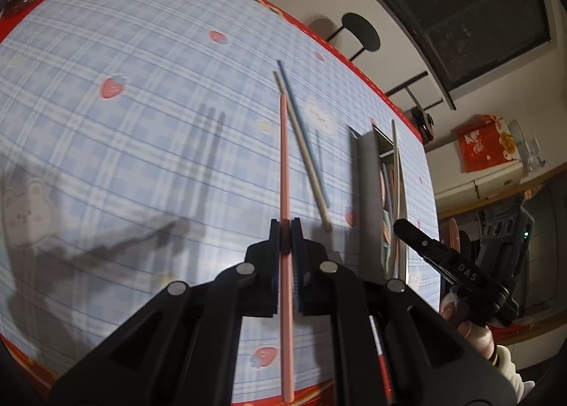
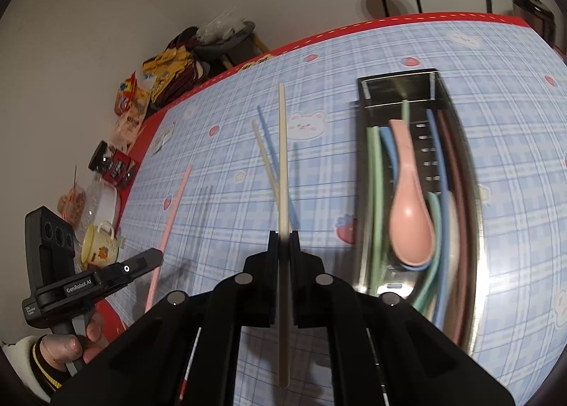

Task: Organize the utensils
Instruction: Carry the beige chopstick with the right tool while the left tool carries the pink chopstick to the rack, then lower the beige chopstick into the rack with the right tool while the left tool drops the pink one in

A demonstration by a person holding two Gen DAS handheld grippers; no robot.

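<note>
My left gripper (image 1: 285, 223) is shut on a pink chopstick (image 1: 284, 157) and holds it above the checked tablecloth. My right gripper (image 2: 283, 237) is shut on a beige chopstick (image 2: 282, 157), left of the metal utensil tray (image 2: 471, 228). The tray holds a pink spoon (image 2: 409, 207) and several green, blue and brown utensils. A cream chopstick (image 1: 304, 150) and a blue chopstick (image 1: 294, 101) lie crossed on the table between the grippers. The right gripper (image 1: 402, 225) shows in the left view beside the tray (image 1: 366, 172). The left gripper (image 2: 156, 257) shows in the right view, with its pink chopstick (image 2: 173, 207).
The table (image 1: 141, 122) has a red border. A black stool (image 1: 361, 30) and shelf stand beyond its far edge. Snack bags (image 2: 170, 69), a yellow cup (image 2: 99, 243) and jars crowd the table's left end in the right wrist view.
</note>
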